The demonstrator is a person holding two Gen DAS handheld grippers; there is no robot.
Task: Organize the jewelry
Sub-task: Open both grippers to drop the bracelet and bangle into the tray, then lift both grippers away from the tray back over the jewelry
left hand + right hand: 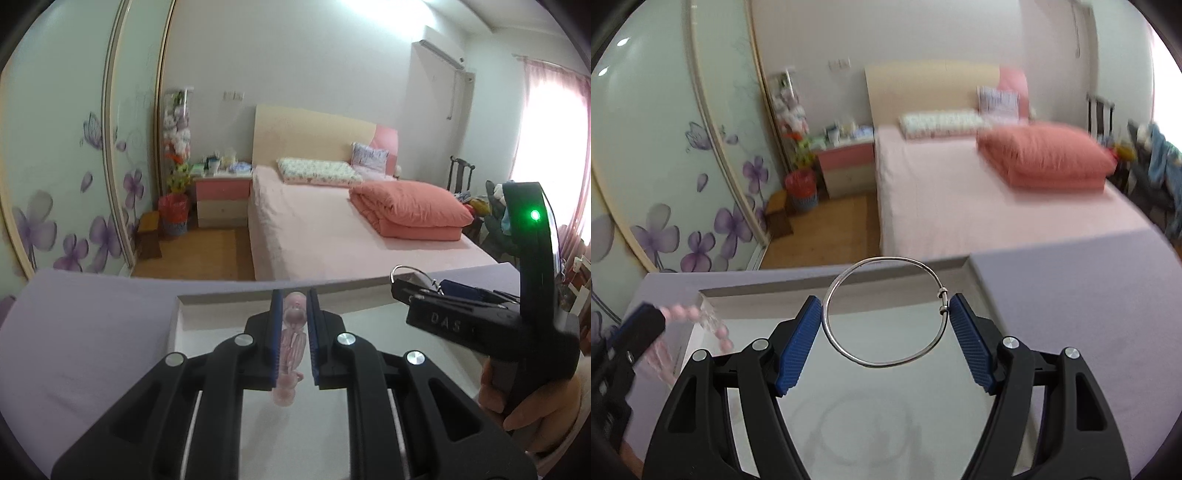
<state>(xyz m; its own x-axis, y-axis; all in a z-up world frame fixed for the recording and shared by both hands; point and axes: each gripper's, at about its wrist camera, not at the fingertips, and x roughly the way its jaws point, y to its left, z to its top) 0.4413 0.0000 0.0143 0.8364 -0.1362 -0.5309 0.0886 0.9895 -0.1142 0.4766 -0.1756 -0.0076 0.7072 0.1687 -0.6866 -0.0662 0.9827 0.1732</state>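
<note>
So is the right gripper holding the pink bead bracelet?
No, the right gripper is closed on a thin silver bangle; the pink bead bracelet sits between the left gripper's pads.

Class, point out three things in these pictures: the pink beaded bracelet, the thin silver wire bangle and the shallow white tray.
Pink beaded bracelet (294,314): left wrist view, large top bead.
Thin silver wire bangle (849,355): right wrist view, lower-left arc of wire.
Shallow white tray (834,295): right wrist view, far inner wall.

surface: lavender-covered table (1071,295) | on it: shallow white tray (886,273), glossy floor
</note>
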